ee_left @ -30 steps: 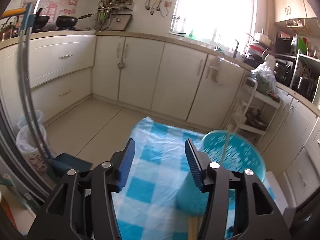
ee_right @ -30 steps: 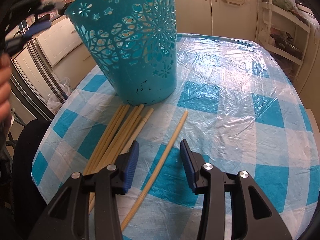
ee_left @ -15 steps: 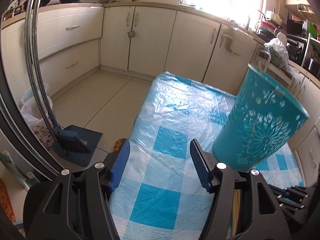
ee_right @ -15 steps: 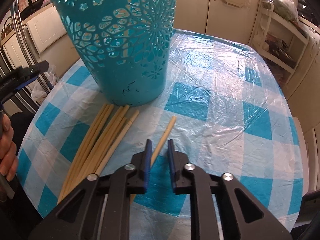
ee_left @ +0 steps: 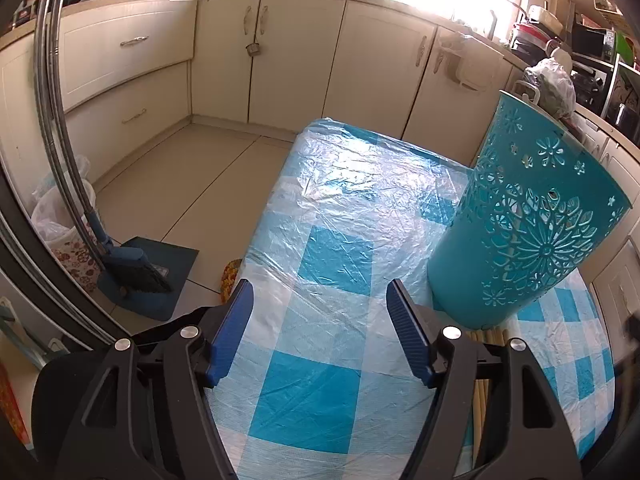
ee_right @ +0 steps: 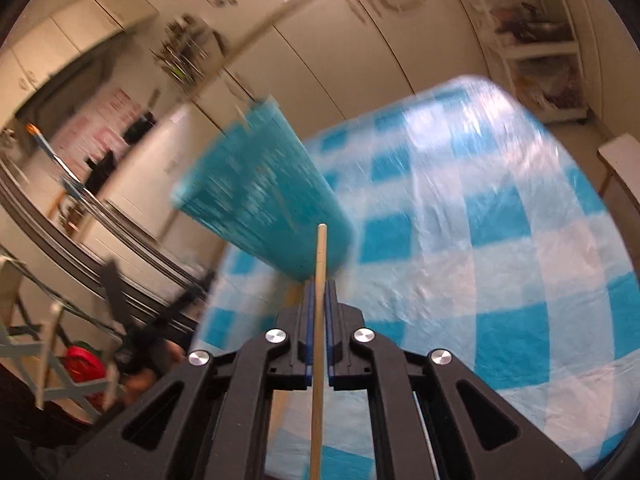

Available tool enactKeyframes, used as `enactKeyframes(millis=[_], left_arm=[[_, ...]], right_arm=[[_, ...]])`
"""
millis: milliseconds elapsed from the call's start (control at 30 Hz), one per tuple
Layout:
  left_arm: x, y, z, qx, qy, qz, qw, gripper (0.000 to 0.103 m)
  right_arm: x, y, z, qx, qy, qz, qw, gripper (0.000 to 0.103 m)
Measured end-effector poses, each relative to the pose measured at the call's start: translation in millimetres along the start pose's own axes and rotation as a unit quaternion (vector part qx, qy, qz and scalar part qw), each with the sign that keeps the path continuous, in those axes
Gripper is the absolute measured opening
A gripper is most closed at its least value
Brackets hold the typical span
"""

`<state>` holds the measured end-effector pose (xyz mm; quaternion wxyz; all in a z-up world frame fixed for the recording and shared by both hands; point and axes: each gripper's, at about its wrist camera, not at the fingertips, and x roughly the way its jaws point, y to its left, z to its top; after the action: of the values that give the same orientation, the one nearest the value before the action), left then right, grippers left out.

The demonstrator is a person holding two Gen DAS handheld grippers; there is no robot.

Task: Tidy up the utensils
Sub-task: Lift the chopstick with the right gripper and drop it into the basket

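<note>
A teal perforated basket (ee_left: pixel 524 236) stands upright on the blue-checked tablecloth (ee_left: pixel 328 264); it shows blurred in the right wrist view (ee_right: pixel 260 200). Several wooden chopsticks (ee_left: pixel 486 344) lie at its base, mostly hidden behind my left gripper's right finger. My left gripper (ee_left: pixel 320 332) is open and empty above the table's near edge, left of the basket. My right gripper (ee_right: pixel 319 300) is shut on one wooden chopstick (ee_right: pixel 319 320), lifted above the table (ee_right: pixel 480 240), its tip in front of the basket's base.
Cream kitchen cabinets (ee_left: pixel 280 48) line the far wall. A blue broom and dustpan (ee_left: pixel 132 268) and a bagged bin (ee_left: pixel 60 224) stand on the floor at left. A white shelf rack (ee_right: pixel 536 36) stands beyond the table.
My right gripper has closed on the single chopstick and lifted it off the table, tilting fast. My left gripper has tipped down toward the table and stays open.
</note>
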<state>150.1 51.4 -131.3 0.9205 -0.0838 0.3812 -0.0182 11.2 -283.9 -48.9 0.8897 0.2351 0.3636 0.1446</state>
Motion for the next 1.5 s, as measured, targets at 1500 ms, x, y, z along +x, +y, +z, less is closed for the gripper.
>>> enactKeyframes(millis=[1500], left_arm=[[3.1, 2.2, -1.8, -0.015, 0.004, 0.001, 0.9999, 0.068]], right_arm=[[34.9, 75.7, 2.7, -0.118, -0.091, -0.111, 0.983, 0.021]])
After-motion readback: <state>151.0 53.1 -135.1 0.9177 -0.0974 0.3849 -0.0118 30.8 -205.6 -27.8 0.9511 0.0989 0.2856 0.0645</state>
